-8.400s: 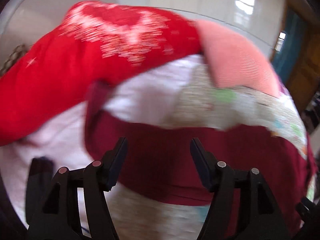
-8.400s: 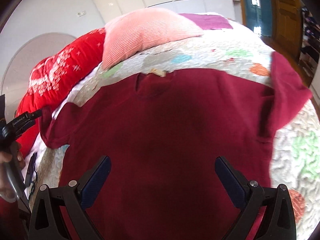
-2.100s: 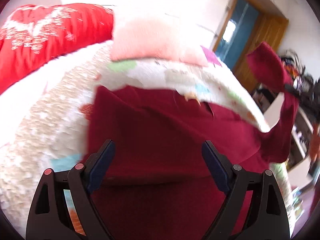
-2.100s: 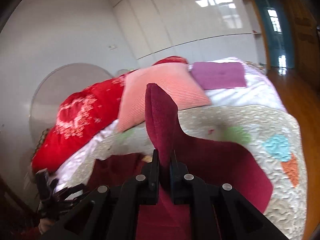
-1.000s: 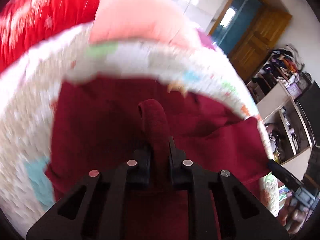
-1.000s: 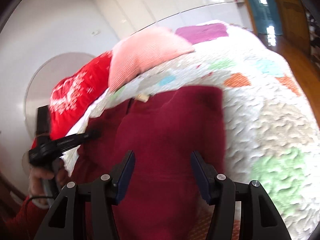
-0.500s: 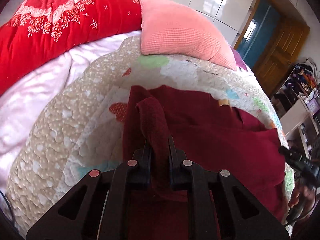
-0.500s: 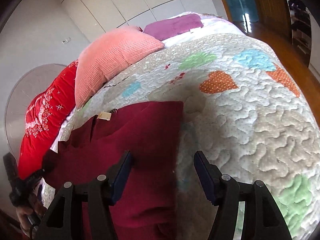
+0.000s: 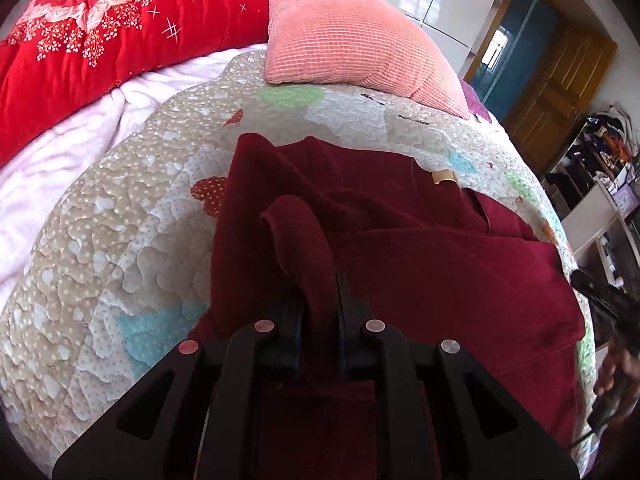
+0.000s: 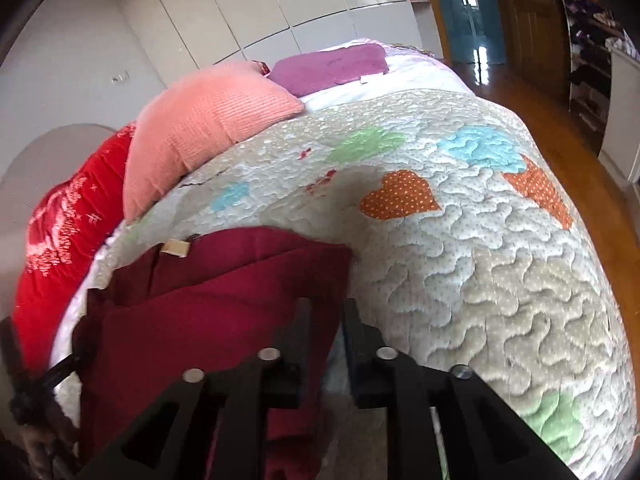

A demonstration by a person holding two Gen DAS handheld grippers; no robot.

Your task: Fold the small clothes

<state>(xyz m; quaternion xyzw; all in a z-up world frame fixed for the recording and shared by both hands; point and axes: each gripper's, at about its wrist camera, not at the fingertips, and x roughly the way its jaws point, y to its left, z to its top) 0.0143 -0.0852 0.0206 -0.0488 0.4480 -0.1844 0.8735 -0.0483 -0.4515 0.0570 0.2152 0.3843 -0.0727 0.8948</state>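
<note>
A: Where is the shirt?

B: The dark red shirt (image 9: 420,264) lies on the quilt (image 9: 100,240), partly folded. One side flap is turned in over the middle, and a pale tag (image 9: 444,177) shows at the neck, towards the far end.

A: And the left gripper?

B: The left gripper (image 9: 318,300) has its jaws closed on a sleeve (image 9: 302,236) of the shirt. The sleeve stands up in a hump between the fingers, raised above the rest of the cloth.

A: The right one?

B: The right gripper (image 10: 323,320) sits at the shirt's right edge (image 10: 336,280), where the cloth meets the quilt. Its jaws are drawn close together with a narrow gap between them. The left finger (image 10: 300,332) overlaps the red cloth, but I cannot tell whether any cloth is actually pinched.

A: What else is on the bed?

B: A pink pillow (image 9: 352,44) lies beyond the shirt at the head of the quilt. A red blanket (image 9: 100,32) with white flowers lies to its left, and a purple cushion (image 10: 332,66) to its right, seen from the right wrist. The quilt has coloured heart patches, an orange heart (image 10: 400,196) among them.
</note>
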